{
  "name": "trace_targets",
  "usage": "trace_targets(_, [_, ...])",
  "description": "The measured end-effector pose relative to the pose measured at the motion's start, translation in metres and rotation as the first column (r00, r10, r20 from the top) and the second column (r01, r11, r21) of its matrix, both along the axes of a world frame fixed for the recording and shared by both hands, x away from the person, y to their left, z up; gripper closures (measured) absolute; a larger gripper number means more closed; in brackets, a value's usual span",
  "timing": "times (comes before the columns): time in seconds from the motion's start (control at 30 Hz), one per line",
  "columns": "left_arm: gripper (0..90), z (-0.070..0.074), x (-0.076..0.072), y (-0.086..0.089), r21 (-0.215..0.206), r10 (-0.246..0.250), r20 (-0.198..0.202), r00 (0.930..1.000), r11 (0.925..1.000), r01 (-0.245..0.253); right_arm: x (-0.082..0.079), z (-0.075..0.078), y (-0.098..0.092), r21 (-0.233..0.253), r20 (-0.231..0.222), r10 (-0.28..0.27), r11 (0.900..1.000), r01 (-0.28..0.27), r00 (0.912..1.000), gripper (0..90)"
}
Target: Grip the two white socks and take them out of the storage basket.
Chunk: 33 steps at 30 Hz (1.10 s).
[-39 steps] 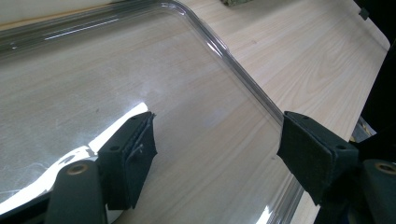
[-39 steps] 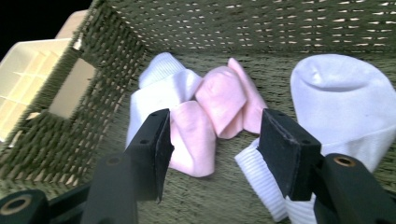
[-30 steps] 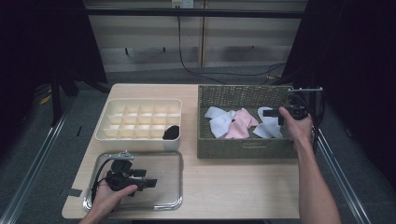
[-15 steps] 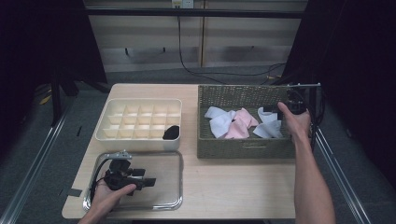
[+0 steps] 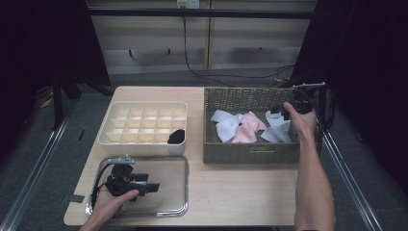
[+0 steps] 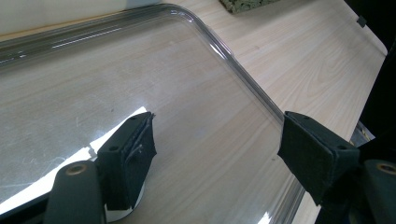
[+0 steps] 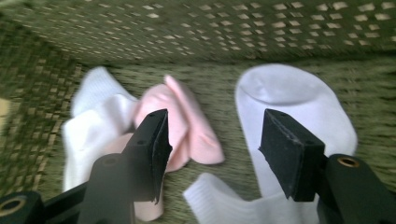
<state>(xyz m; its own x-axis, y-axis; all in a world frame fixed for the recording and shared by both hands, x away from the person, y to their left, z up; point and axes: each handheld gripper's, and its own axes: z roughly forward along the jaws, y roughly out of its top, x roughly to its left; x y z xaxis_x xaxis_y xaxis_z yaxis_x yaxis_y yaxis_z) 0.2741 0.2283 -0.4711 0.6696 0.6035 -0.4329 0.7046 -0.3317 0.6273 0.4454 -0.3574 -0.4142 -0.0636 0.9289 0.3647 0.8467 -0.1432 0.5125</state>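
A woven basket (image 5: 250,153) at the right holds white socks (image 5: 227,126) and a pink sock (image 5: 246,129). My right gripper (image 5: 278,113) hangs open inside the basket's right end, above a white sock (image 5: 278,130). In the right gripper view its jaws stand apart over the pink sock (image 7: 189,128) and a white sock (image 7: 294,100). My left gripper (image 5: 151,186) rests open over the clear tray (image 5: 171,208) at the front left. The left gripper view has bare tray (image 6: 140,79) between its jaws. A black rolled sock (image 5: 176,136) lies in a front cell of the cream divider box (image 5: 139,122).
The wooden table (image 5: 240,187) has open room in front of the basket. The divider box stands left of the basket, the tray just in front of the box. Cables hang at the back wall, and rails run along both sides of the table.
My right gripper has moved down and left into the basket, closer to the socks. The left gripper has stayed over the tray.
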Motion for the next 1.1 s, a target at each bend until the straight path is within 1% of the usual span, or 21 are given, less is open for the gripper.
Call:
trace_targets(0.03, [26.3, 0.0, 0.0, 0.0, -0.001, 0.002, -0.002, 1.0, 1.0, -0.002, 0.001, -0.003, -0.001, -0.015, -0.011, -0.007, 1.0, 0.007, 0.9999, 40.5])
trace_targets(0.1, [26.4, -0.001, 0.001, 0.002, 0.002, 0.001, 0.0, 1.0, 1.0, -0.001, 0.003, -0.009, -0.003, -0.024, -0.028, -0.036, 0.999, 0.035, 0.999, 38.6])
trace_targets(0.13, [26.4, -0.001, 0.001, 0.002, 0.003, 0.003, -0.001, 1.0, 1.0, -0.003, 0.004, -0.01, -0.004, -0.029, -0.042, -0.04, 0.999, 0.038, 0.9983, 38.4])
trace_targets(0.2, [26.4, -0.001, 0.001, 0.002, 0.003, 0.007, -0.002, 1.0, 1.0, -0.007, 0.005, -0.012, -0.005, -0.047, -0.051, -0.065, 0.997, 0.063, 0.9966, 37.7])
trace_targets(0.23, [26.4, -0.001, 0.001, 0.002, 0.003, 0.007, -0.002, 1.0, 1.0, -0.007, 0.005, -0.012, -0.005, -0.047, -0.051, -0.065, 0.997, 0.063, 0.9966, 37.7])
trace_targets(0.3, [26.4, -0.001, 0.001, 0.002, 0.003, 0.007, -0.001, 1.0, 1.0, -0.007, 0.007, -0.015, -0.007, -0.069, -0.083, -0.091, 0.994, 0.086, 0.9924, 36.7])
trace_targets(0.4, [26.4, -0.001, 0.0, 0.002, 0.001, 0.008, 0.0, 1.0, 1.0, -0.008, 0.007, -0.015, -0.01, -0.08, -0.093, -0.106, 0.992, 0.099, 0.99, 35.7])
trace_targets(0.47, [26.4, -0.001, 0.0, 0.002, 0.0, 0.007, 0.001, 1.0, 1.0, -0.007, 0.006, -0.014, -0.01, -0.115, -0.097, -0.112, 0.988, 0.101, 0.989, 35.6])
trace_targets(0.6, [26.4, -0.001, 0.001, 0.002, 0.005, 0.005, -0.002, 1.0, 1.0, -0.005, 0.004, -0.011, -0.013, -0.121, -0.102, -0.121, 0.987, 0.108, 0.9874, 35.1])
trace_targets(0.63, [26.4, -0.001, 0.001, 0.002, 0.005, 0.003, -0.001, 1.0, 1.0, -0.003, 0.004, -0.011, -0.014, -0.134, -0.119, -0.124, 0.985, 0.108, 0.9851, 34.6])
trace_targets(0.7, [26.4, -0.001, 0.001, 0.001, 0.004, 0.0, 0.001, 1.0, 1.0, 0.0, 0.002, -0.014, -0.015, -0.158, -0.158, -0.114, 0.983, 0.089, 0.9808, 36.8])
trace_targets(0.73, [26.4, -0.001, 0.001, 0.0, 0.005, 0.006, 0.0, 1.0, 1.0, -0.006, 0.003, -0.015, -0.014, -0.153, -0.163, -0.116, 0.984, 0.091, 0.9799, 35.6])
trace_targets(0.83, [26.4, -0.001, 0.0, 0.0, 0.006, 0.004, -0.002, 1.0, 1.0, -0.004, 0.004, -0.017, -0.013, -0.163, -0.181, -0.115, 0.983, 0.085, 0.9767, 34.9])
trace_targets(0.87, [26.4, -0.001, 0.0, 0.0, 0.006, 0.002, 0.0, 1.0, 1.0, -0.002, 0.005, -0.019, -0.012, -0.162, -0.205, -0.122, 0.983, 0.089, 0.9712, 35.2])
trace_targets(0.9, [26.4, -0.001, 0.0, 0.001, 0.004, 0.003, 0.003, 1.0, 1.0, -0.003, 0.006, -0.023, -0.012, -0.166, -0.245, -0.129, 0.982, 0.09, 0.961, 35.8])
trace_targets(0.93, [26.4, 0.0, 0.001, 0.002, 0.007, 0.003, 0.001, 1.0, 1.0, -0.003, 0.006, -0.024, -0.014, -0.158, -0.253, -0.131, 0.983, 0.093, 0.9585, 37.2])
trace_targets(0.97, [26.4, -0.001, 0.001, 0.002, 0.007, 0.007, 0.001, 1.0, 1.0, -0.007, 0.006, -0.025, -0.015, -0.165, -0.248, -0.128, 0.982, 0.088, 0.9603, 39.7])
trace_targets(1.0, [26.5, -0.001, 0.001, 0.002, 0.008, 0.008, 0.001, 1.0, 0.9999, -0.008, 0.006, -0.025, -0.014, -0.153, -0.27, -0.131, 0.984, 0.092, 0.954, 44.2])
trace_targets(1.03, [26.5, -0.001, 0.001, 0.002, 0.008, 0.008, 0.001, 1.0, 0.9999, -0.008, 0.006, -0.025, -0.014, -0.153, -0.27, -0.131, 0.984, 0.092, 0.954, 44.2])
trace_targets(1.07, [26.5, -0.001, 0.001, 0.002, 0.007, 0.007, 0.0, 1.0, 0.9999, -0.007, 0.006, -0.025, -0.013, -0.139, -0.266, -0.117, 0.987, 0.082, 0.9568, 54.5])
trace_targets(1.1, [26.6, -0.001, 0.001, 0.002, 0.007, 0.007, 0.0, 1.0, 0.9999, -0.007, 0.007, -0.025, -0.012, -0.13, -0.27, -0.1, 0.989, 0.066, 0.9577, 61.6])
